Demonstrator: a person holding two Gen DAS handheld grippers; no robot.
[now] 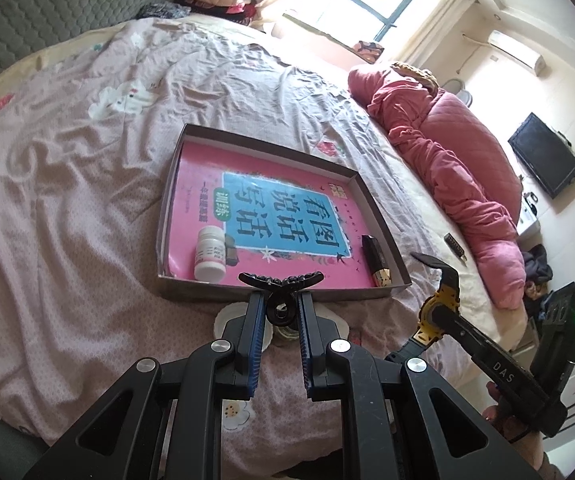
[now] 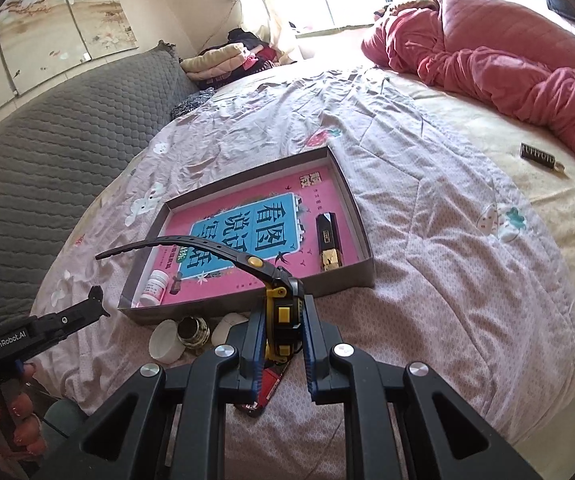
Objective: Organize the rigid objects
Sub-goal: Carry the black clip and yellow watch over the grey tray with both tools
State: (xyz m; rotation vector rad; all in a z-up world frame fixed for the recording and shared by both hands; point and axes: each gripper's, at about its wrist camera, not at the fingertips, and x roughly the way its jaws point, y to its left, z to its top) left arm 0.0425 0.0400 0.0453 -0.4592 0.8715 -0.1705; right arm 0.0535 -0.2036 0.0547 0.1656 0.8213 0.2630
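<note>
Shallow grey cardboard tray (image 1: 383, 216) with a pink-and-blue printed book lining (image 1: 287, 216) sits mid-frame on the pink floral bedsheet (image 1: 67, 200). Inside: white pill bottle (image 1: 209, 254) lower left, black-and-gold rectangular case (image 1: 375, 260) lower right. Left gripper (image 1: 281, 304) is clamped on a black plastic hair claw clip (image 1: 280, 280), bottom centre, just before the tray's near wall. Right gripper (image 2: 285, 320) grips a yellow-and-black digital wristwatch (image 2: 281, 300), strap arching to upper left. White lids (image 2: 165, 340) and a dark glass jar (image 2: 193, 330) lie near the tray's lower edge.
</note>
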